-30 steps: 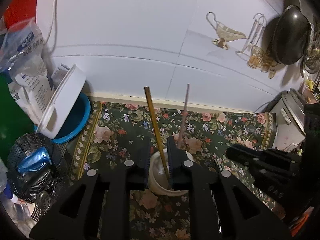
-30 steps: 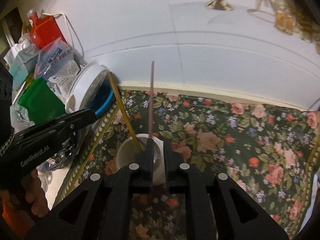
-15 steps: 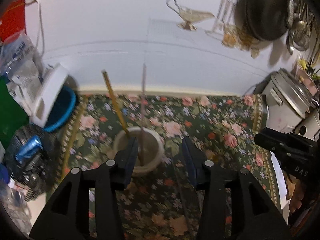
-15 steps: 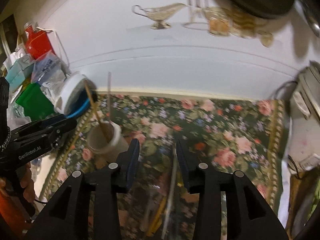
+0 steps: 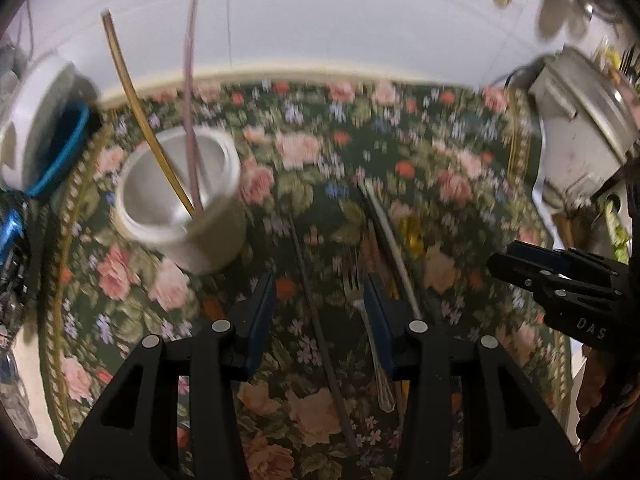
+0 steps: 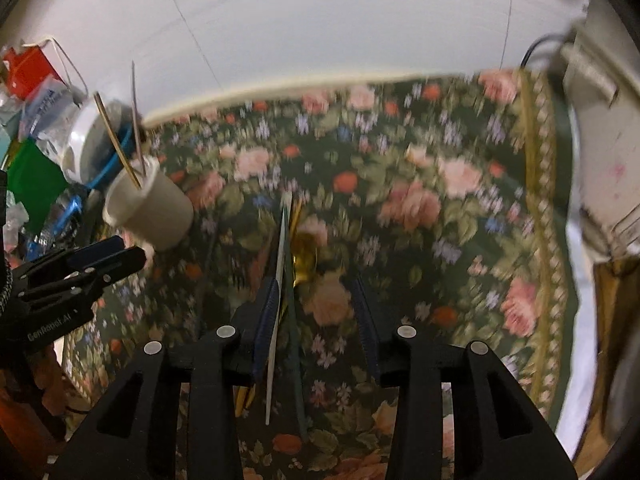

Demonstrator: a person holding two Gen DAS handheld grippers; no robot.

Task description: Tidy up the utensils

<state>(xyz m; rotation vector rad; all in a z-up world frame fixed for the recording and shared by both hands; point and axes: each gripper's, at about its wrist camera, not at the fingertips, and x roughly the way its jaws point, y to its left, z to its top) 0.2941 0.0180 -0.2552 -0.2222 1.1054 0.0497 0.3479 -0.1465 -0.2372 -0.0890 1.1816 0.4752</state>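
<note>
**Both tools open over loose utensils**

Left tool (image 5: 320,300): jaws apart, empty; fork (image 5: 370,344) between them on the floral counter (image 5: 460,184). White cup (image 5: 180,200), 10 o'clock, holds two sticks. Right tool (image 6: 316,308): jaws apart, empty. Writing: "DAS" and "GenRobot.AI" on the tool bodies.

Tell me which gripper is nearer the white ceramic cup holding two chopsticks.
Left. The left gripper hovers open just right of the white ceramic cup; the right gripper is open farther right, over the loose utensils, left gripper between.
</note>
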